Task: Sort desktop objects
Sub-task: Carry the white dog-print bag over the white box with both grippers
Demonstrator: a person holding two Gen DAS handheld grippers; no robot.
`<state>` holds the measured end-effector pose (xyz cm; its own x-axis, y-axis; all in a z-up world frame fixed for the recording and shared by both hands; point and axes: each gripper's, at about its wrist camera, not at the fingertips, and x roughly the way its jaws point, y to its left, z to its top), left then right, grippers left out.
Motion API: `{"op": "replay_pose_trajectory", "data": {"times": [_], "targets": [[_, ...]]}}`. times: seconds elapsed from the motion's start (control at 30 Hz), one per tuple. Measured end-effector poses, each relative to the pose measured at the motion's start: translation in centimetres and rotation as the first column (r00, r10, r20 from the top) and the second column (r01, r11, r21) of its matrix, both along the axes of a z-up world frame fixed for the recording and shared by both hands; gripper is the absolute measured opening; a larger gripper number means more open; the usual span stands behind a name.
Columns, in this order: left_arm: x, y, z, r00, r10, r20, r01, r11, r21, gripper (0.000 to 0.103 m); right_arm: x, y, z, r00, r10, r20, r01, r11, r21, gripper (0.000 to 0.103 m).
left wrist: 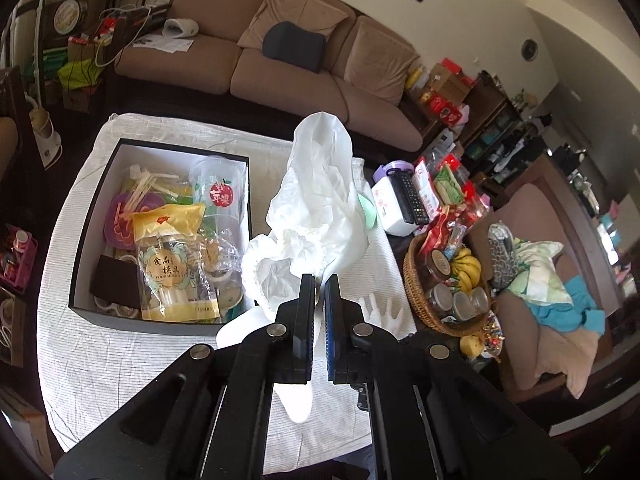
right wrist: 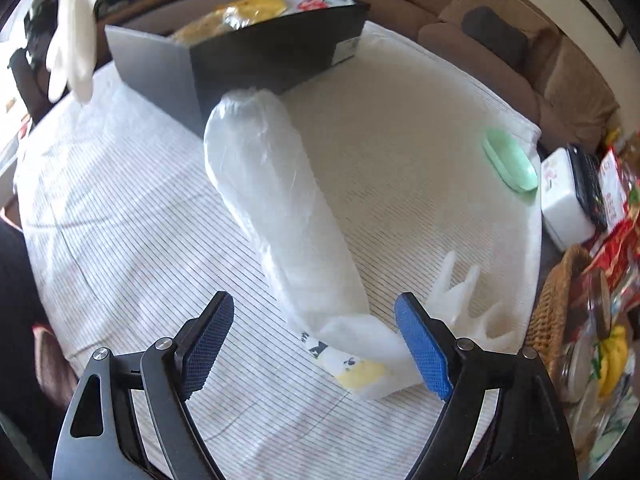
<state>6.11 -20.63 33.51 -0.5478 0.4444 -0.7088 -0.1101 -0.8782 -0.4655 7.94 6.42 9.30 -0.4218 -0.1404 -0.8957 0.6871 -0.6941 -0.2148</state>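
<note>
Your left gripper (left wrist: 319,304) is clamped tight on a bunch of thin white plastic bags and gloves (left wrist: 316,200), lifted above the round table with the white ribbed cloth (left wrist: 100,360); a glove finger hangs below the jaws. Carry it over the large black open-top cardboard box (left wrist: 86,240) on the far left part of the table, and lower it before letting go, since light film will drift and catch on the rim.

Your right gripper (right wrist: 316,344) stands wide open and holds nothing; it hovers over the near end of a long white plastic-wrapped roll (right wrist: 276,208) lying on the cloth beside the box corner. Straddle the roll across its width, not its length, before closing.

The box is already crowded: a yellow-topped clear food-mould packet (left wrist: 172,260), a clear cup with a red apple print (left wrist: 218,196), purple discs and loose sticks. The woven wicker basket (left wrist: 420,292) off the table edge holds bananas, jars and red snack packets.
</note>
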Motion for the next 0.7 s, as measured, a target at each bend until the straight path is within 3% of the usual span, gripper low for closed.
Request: {"op": "replay_pose_trajectory", "data": {"times": [0.03,0.07,0.1,0.13,0.23,0.33,0.47,0.53,0.7], "targets": [[-0.1,-0.3,0.0,1.0,0.005,0.0,-0.005,1.0,0.0,0.004,-0.2,-0.5,-0.9,1.0,0.009,-0.006,-0.009,0.999,0.034,0.082],[-0.1,-0.5,0.1,1.0,0.01,-0.002,-0.01,1.0,-0.001,0.004,-0.4,-0.9,-1.8,1.0,0.016,0.001,-0.016,0.998,0.053,0.066],[-0.2,-0.8,0.3,1.0,0.017,-0.004,-0.017,1.0,-0.003,0.004,-0.7,-1.4,-2.7,0.999,0.025,0.023,-0.027,0.997,0.07,0.027],[-0.3,-1.1,0.5,1.0,0.022,-0.005,-0.022,1.0,-0.008,0.004,-0.9,-1.3,-3.8,0.999,0.025,0.045,-0.029,0.995,0.09,0.004],[-0.5,-2.1,1.1,0.999,0.039,-0.009,-0.039,0.999,-0.026,0.004,-1.0,-1.8,-5.7,0.997,0.016,0.074,-0.024,0.993,0.118,0.003],[-1.0,-3.5,1.8,0.998,0.058,-0.017,-0.059,0.997,-0.042,0.004,-1.5,-1.2,-3.7,0.997,-0.033,0.069,0.033,0.999,0.0,0.003],[-2.3,-5.5,2.9,0.995,0.092,-0.03,-0.093,0.994,-0.051,0.004,-3.0,-0.2,3.6,0.993,-0.092,0.08,0.11,0.958,-0.263,0.003],[-3.1,-6.5,3.7,0.993,0.11,-0.041,-0.113,0.992,-0.055,0.004,-3.7,-0.2,8.3,0.99,-0.088,0.106,0.124,0.905,-0.407,0.003],[-5.1,-8.8,5.4,0.986,0.153,-0.068,-0.158,0.984,-0.084,0.004,-5.3,-3.1,19.5,0.994,-0.025,0.11,0.089,0.772,-0.629,0.003]]}}
